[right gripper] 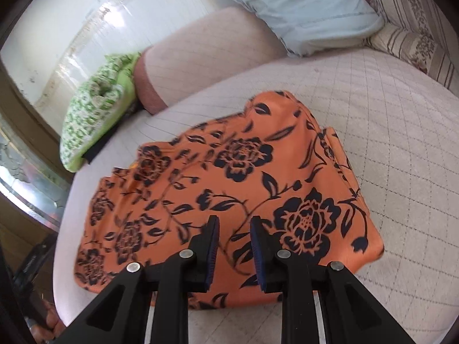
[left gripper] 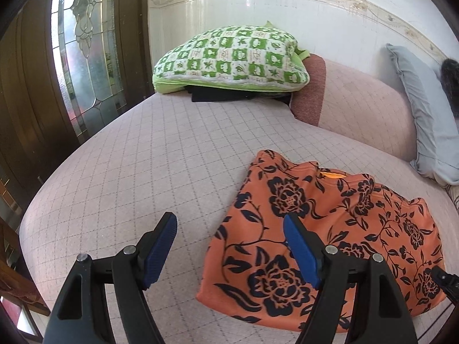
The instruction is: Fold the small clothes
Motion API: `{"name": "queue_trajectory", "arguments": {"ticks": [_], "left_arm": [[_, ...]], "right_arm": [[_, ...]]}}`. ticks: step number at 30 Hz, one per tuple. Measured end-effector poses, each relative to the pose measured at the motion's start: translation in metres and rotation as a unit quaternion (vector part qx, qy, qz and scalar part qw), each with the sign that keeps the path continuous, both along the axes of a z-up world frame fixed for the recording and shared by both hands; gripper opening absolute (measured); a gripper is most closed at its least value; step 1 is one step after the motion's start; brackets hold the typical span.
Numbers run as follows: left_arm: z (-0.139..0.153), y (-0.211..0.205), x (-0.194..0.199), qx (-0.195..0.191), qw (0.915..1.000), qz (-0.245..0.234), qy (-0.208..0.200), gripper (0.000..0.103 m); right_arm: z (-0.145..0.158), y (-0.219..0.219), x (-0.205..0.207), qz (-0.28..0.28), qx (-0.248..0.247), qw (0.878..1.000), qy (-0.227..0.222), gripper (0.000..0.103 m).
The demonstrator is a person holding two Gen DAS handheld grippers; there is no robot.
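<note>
Garment: an orange garment [left gripper: 324,246] printed with dark flowers is seen lying folded into a rough rectangle on the quilted pink bed cover [left gripper: 149,154], towards the near edge of the bed.
Garment, right view: the same orange cloth [right gripper: 229,177] is spread across the middle of the picture, its far corner pointed at the pale blue pillow [right gripper: 298,5].
Collar: a small patch of brighter orange lining is exposed at the far edge of the fold.
Left gripper: the left gripper [left gripper: 229,246] is held above the bed, jaws spread wide, nothing between the blue pads.
Left fingers: one pad is seen over bare cover, the other over the near left part of the garment; whether either is touching cannot be told.
Right gripper: the right gripper [right gripper: 233,246] is poised over the near edge of the garment, jaws set to a narrow gap.
Right grip: cloth is seen through that gap, but no fold is pinched between the pads.
Green pillow: a green-and-white patterned pillow [left gripper: 229,57] is stacked on something dark at the far end of the bed, well apart from the garment.
Bolster: a pink bolster [left gripper: 358,106] is laid along the tiled wall, the blue pillow leaned against it.
Door: a wooden door with leaded glass [left gripper: 83,51] is visible to the left.
</note>
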State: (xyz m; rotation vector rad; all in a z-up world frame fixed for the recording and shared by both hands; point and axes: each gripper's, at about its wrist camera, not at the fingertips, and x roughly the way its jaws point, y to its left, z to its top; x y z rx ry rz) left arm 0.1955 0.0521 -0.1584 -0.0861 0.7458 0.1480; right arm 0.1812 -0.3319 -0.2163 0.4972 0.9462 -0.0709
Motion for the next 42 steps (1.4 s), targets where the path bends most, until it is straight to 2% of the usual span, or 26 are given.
{"name": "queue_trajectory", "arguments": {"ticks": [5,7,13,22,24,28,32,34,36,42], "left_arm": [[-0.007,-0.016,0.007,0.005,0.9999,-0.011,0.009,0.077],[-0.011,-0.022,0.009,0.008,0.9997,-0.018,0.016,0.077],[-0.022,-0.039,0.016,0.028,0.9986,-0.034,0.030,0.077],[-0.032,-0.049,0.024,0.036,0.9975,-0.041,0.045,0.077],[-0.037,-0.049,0.027,0.040,0.9968,-0.042,0.056,0.077],[-0.058,-0.046,0.040,0.038,0.9936,-0.029,0.102,0.078],[-0.068,-0.047,0.044,0.055,0.9918,-0.023,0.113,0.078],[-0.073,-0.049,0.045,0.069,0.9907,-0.023,0.115,0.078],[-0.076,-0.050,0.046,0.076,0.9897,-0.024,0.119,0.078],[-0.078,-0.052,0.048,0.088,0.9886,-0.024,0.120,0.079]], "right_arm": [[-0.034,-0.013,0.014,-0.006,0.021,0.998,0.063,0.025],[-0.038,-0.017,0.015,-0.003,0.033,0.998,0.059,0.025],[-0.039,-0.017,0.014,0.012,0.027,0.998,0.058,0.025],[-0.039,-0.024,0.015,0.009,0.061,0.997,0.057,0.025],[-0.036,-0.025,0.014,0.003,0.067,0.997,0.046,0.025],[-0.025,-0.019,0.013,0.013,0.081,0.997,0.009,0.025],[-0.017,-0.002,0.014,0.047,0.075,0.996,-0.014,0.025],[-0.022,0.005,0.018,0.062,0.070,0.996,0.001,0.025],[-0.038,0.010,0.023,0.068,0.059,0.995,0.048,0.025],[-0.040,0.005,0.022,0.063,0.083,0.994,0.043,0.025]]}}
